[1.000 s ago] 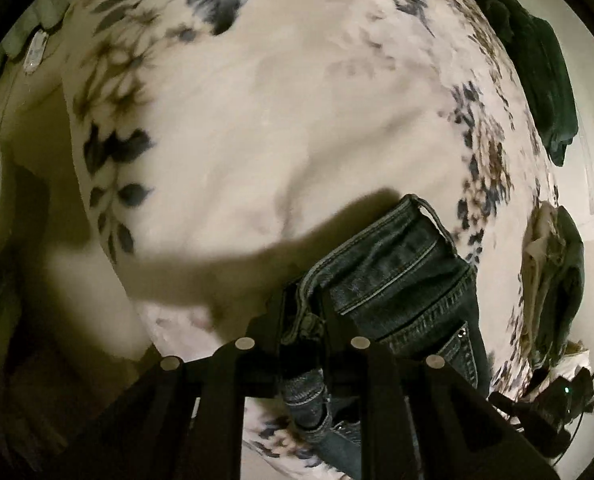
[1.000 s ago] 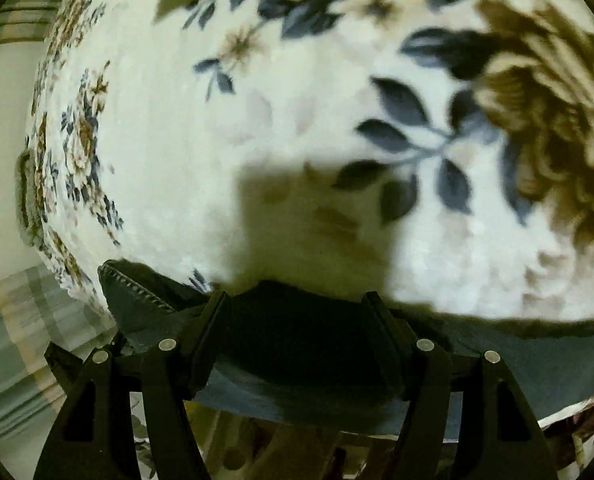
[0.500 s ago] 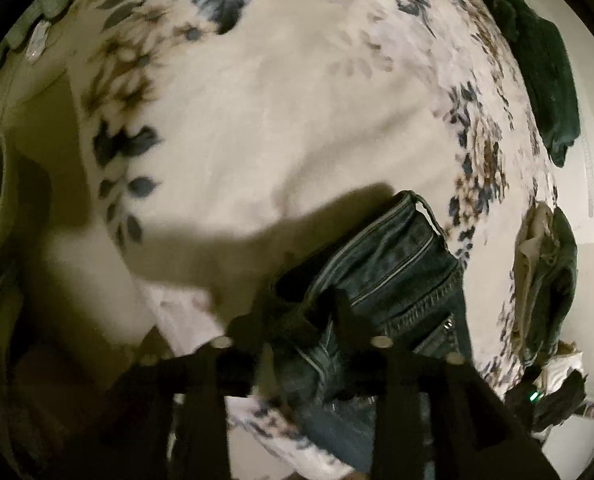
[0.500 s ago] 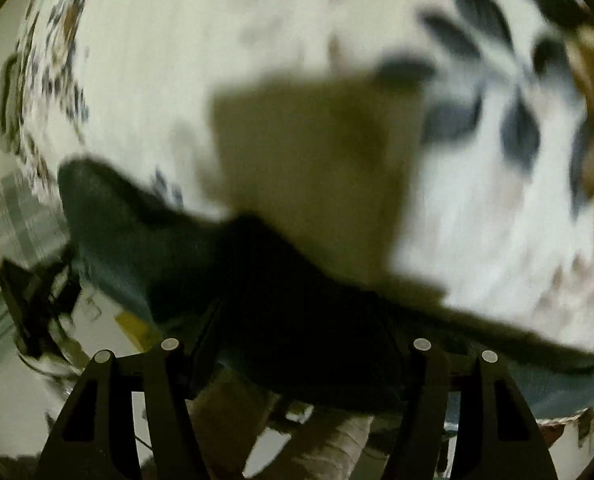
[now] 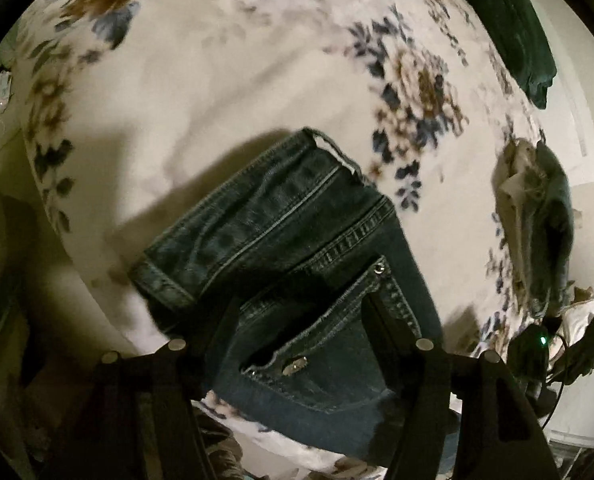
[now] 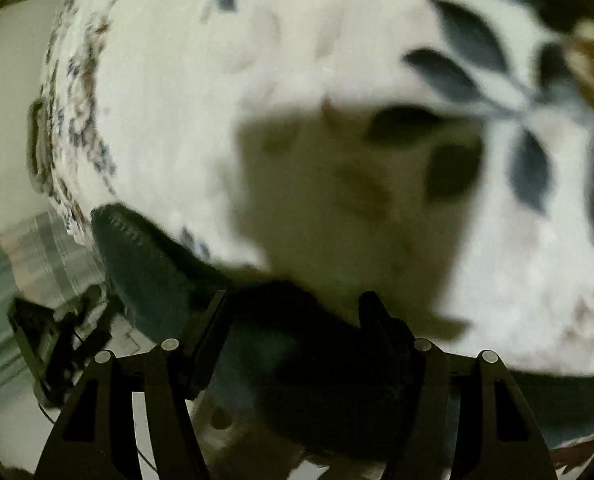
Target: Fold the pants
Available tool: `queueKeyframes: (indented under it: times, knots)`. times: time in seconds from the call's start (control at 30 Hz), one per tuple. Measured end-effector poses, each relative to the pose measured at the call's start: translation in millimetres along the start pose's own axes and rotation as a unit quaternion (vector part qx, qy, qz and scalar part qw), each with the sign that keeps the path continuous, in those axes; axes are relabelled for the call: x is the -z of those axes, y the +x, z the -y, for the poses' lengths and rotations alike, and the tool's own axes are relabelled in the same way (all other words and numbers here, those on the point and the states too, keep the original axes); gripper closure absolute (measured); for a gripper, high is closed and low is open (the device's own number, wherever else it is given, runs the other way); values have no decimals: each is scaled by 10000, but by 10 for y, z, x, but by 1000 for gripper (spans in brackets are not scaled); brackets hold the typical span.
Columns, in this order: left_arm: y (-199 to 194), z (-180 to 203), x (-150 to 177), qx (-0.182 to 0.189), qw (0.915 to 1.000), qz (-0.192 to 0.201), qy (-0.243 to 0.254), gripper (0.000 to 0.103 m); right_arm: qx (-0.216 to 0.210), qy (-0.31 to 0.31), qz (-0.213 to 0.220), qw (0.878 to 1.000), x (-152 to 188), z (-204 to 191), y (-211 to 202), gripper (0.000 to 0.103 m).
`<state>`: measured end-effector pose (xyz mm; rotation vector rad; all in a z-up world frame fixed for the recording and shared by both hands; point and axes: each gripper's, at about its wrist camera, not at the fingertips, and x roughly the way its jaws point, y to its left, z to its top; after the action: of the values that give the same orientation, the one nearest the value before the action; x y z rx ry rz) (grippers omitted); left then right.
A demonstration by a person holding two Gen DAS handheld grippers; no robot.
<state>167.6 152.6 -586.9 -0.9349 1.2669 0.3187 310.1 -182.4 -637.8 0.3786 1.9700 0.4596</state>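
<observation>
Pretty dim, yellowish light. Hard shadow on the bedspread (image 6: 337, 208), heavy motion blur around it, fisheye warping toward black corners.

Two black handheld grippers

The left gripper (image 5: 301, 320) and right gripper (image 6: 293, 316) had black angular fingers with round silver screw heads.

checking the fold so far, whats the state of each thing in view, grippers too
jeans: folded over, lying on the bed, hem on top
left gripper: jaws opening, denim below them, not pinched
right gripper: jaws apart, dark denim between them, grip unclear
floral blanket: spread flat under the jeans
green garment: folded at the far edge
</observation>
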Motion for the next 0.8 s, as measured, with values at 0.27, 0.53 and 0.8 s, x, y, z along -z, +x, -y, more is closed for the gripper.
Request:
queueKeyframes:
  times: [0.27, 0.53, 0.8]
  knots:
    - [98, -24, -20, -86, 9999, -95, 3, 42, 163, -82, 446, 9988, 135, -226, -159, 82]
    - [75, -47, -16, -48, 9999, -86, -63, 42, 277, 86, 1505, 9882, -44, -187, -844, 100]
    - [-21, 23, 8, -272, 9994, -128, 162, 42, 488, 527, 1720, 9825, 72, 168, -982, 47]
